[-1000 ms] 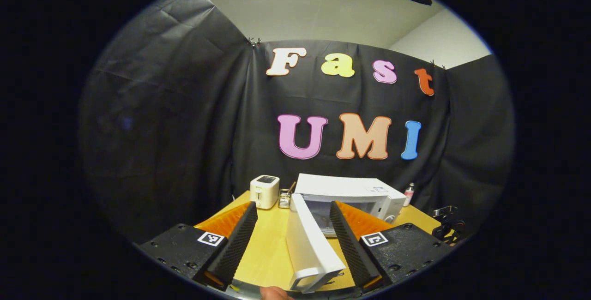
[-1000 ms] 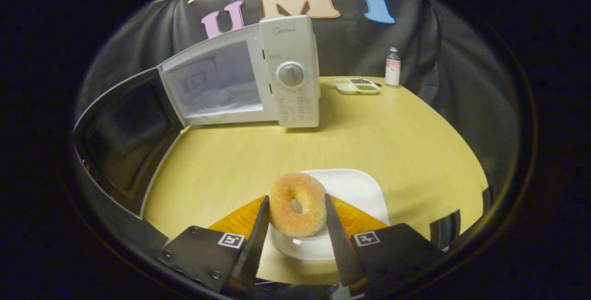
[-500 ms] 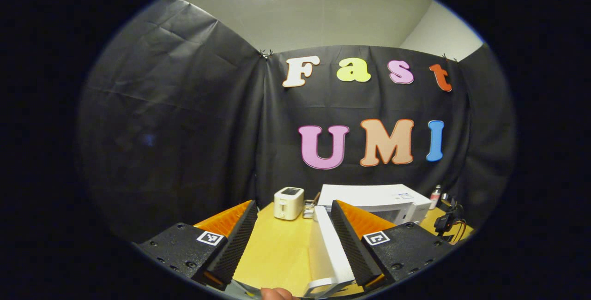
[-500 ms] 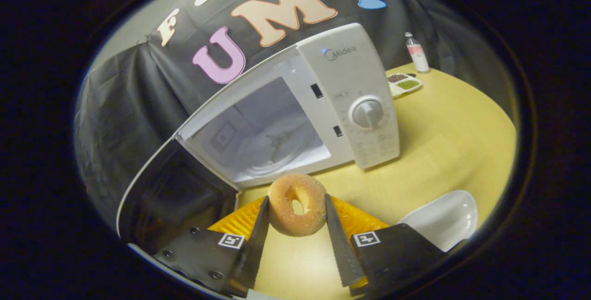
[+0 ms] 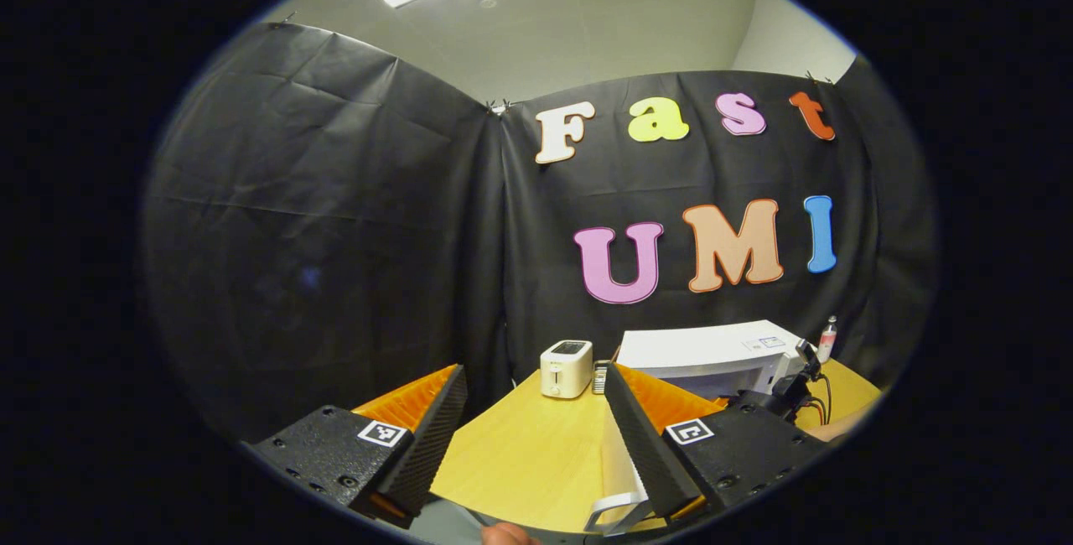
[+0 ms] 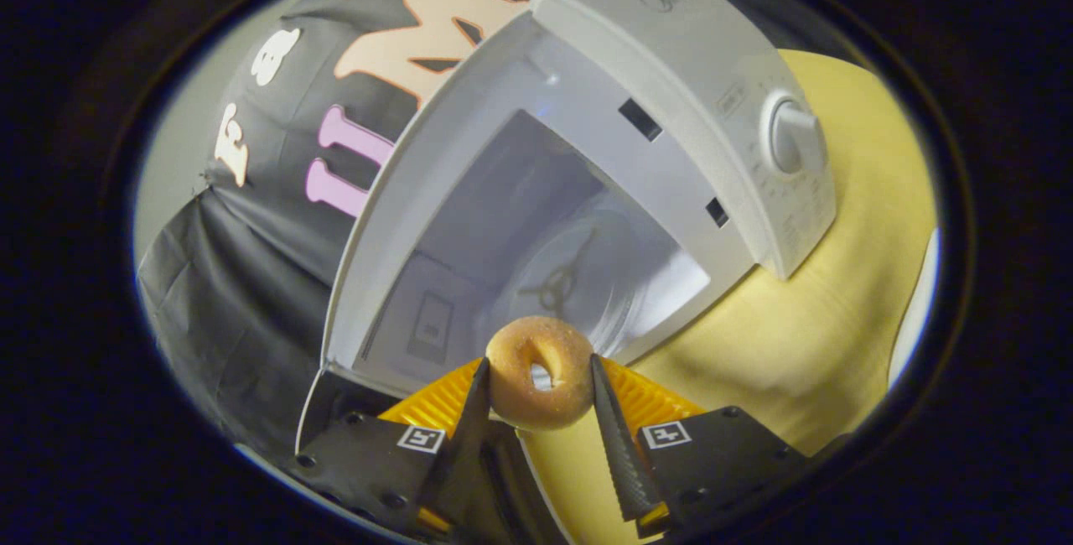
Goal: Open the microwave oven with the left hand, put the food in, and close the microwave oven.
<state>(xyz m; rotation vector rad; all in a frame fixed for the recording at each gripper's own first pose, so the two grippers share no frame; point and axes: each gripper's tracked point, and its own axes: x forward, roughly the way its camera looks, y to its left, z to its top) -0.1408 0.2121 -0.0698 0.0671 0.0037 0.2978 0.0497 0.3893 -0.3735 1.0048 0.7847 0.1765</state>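
Observation:
A sugared doughnut point(image 6: 539, 371) stands upright in my right gripper point(image 6: 538, 379), which is shut on it just in front of the white microwave's point(image 6: 671, 50) open cavity. The glass turntable point(image 6: 587, 277) lies inside, straight beyond the doughnut. The dark open door point(image 6: 331, 411) hangs at the lower left. In the left gripper view my left gripper point(image 5: 536, 440) is open, and the door's white edge point(image 5: 619, 478) stands right beside its right finger point(image 5: 645, 444). The microwave body point(image 5: 704, 350) sits behind it.
A cream toaster point(image 5: 566, 369) stands at the back of the yellow table point(image 5: 520, 453), with a small bottle point(image 5: 828, 337) to the right of the microwave. The white plate's rim point(image 6: 922, 302) shows at the far right. The control dial point(image 6: 792, 138) juts from the panel.
My right gripper lifted the doughnut off the white plate and carried it up to the microwave's opening. The left gripper view swung left, and the door edge now lies against its right finger.

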